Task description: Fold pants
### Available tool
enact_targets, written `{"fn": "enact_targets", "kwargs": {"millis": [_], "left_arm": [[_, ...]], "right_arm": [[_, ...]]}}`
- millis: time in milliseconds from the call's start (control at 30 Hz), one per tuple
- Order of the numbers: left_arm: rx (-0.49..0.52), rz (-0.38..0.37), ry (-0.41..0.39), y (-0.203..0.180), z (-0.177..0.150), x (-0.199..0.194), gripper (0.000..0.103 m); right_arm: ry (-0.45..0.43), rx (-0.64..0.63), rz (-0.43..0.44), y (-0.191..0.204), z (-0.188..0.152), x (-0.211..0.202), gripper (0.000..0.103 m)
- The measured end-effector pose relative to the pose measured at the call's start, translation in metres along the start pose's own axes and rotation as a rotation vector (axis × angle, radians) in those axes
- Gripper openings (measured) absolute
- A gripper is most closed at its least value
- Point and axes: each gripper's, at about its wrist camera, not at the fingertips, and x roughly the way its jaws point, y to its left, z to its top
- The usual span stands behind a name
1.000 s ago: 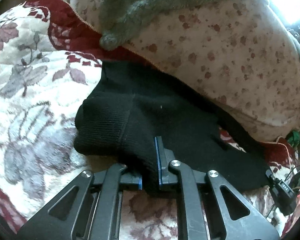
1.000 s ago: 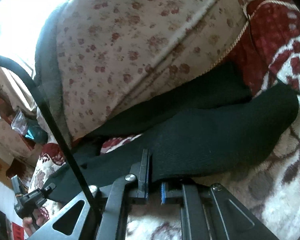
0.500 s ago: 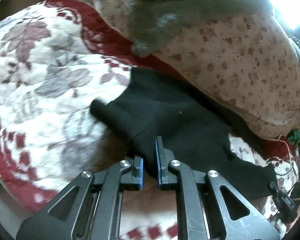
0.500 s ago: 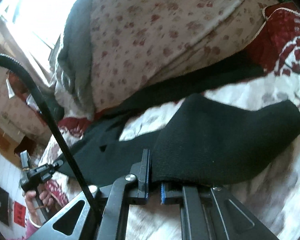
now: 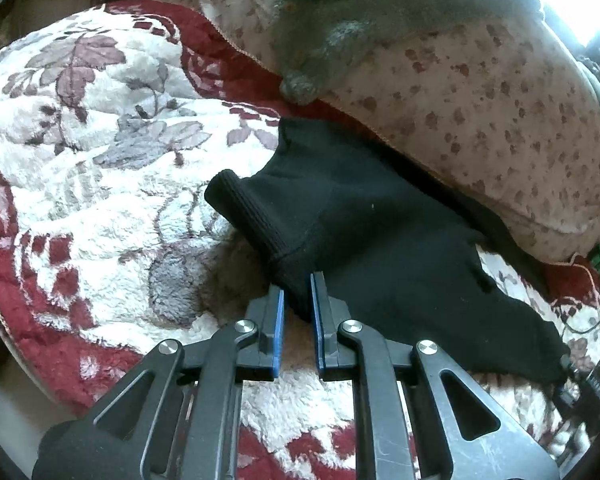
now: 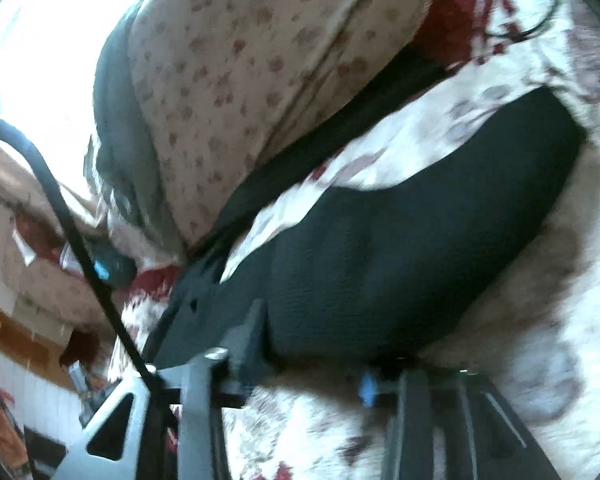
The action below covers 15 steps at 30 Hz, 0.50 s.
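Black pants point(image 5: 360, 216) lie across a floral fleece blanket point(image 5: 100, 160), one end running under a spotted beige quilt point(image 5: 480, 100). My left gripper point(image 5: 297, 308) is shut on the ribbed edge of the pants, with fabric pinched between its blue pads. The right wrist view is blurred; there the pants point(image 6: 400, 248) spread out just ahead of my right gripper point(image 6: 312, 356). Its jaws are opening and stand well apart. The hem of the pants lies at their tips, and the pads do not press on it.
A grey garment point(image 5: 360, 20) lies on top of the quilt point(image 6: 240, 60) at the back. A black cable point(image 6: 60, 208) crosses the left of the right wrist view. The blanket's red border point(image 5: 40, 320) marks the bed's near edge.
My right gripper, shut on the pants hem before, has spread its jaws and rolled, blurring its view. My left gripper kept its grip and drew the ribbed edge along the blanket.
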Motion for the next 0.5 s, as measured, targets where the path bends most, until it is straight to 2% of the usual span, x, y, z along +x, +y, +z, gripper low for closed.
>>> {"fn": "enact_targets", "kwargs": {"millis": [167,300,400,433,500], "left_arm": [[-0.02,0.019,0.006,0.003,-0.003,-0.002,0.011],[-0.018,0.05,-0.035,0.0,-0.008,-0.02,0.011],[0.002,0.034,-0.064,-0.007,-0.01,-0.036,0.011],[0.011,0.023,-0.065,-0.011,-0.011,-0.041,0.012],[0.031,-0.005,-0.055,-0.022,-0.012,-0.046,0.022]], "right_arm": [[-0.061,0.128,0.032,-0.032,0.018,-0.014,0.043],[-0.118,0.134,-0.029,-0.043,0.038,-0.023,0.044],[-0.139,0.166,-0.051,-0.057,0.052,-0.026,0.045],[-0.146,0.184,-0.049,-0.063,0.056,-0.029,0.045],[-0.171,0.213,-0.04,-0.073,0.06,-0.037,0.045]]}}
